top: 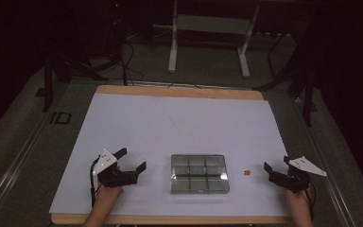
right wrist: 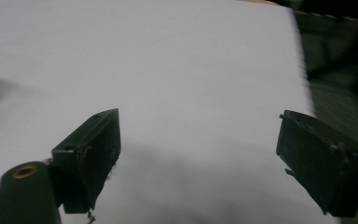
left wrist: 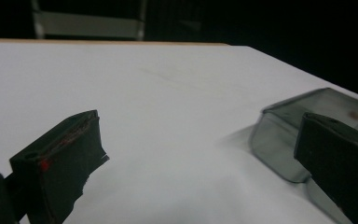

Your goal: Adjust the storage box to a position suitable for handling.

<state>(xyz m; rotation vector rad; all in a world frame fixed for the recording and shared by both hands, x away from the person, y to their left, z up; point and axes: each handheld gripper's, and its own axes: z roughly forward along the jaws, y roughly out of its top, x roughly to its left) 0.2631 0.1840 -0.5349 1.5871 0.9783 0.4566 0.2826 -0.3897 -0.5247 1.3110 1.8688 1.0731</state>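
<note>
Flanking clear box (top: pixel 200 173), left tongs (top: pixel 132 160), right tongs (top: pixel 275 164) (both agape)

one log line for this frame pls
left tongs: open, empty, left of box | right tongs: open, empty, right of box | small brown bit: on table between box and right tongs

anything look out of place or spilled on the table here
Mostly tidy: the clear compartment box sits square on the white table. One oddity: a few tiny brownish bits lie loose on the table right of the box, too small to identify.
</note>
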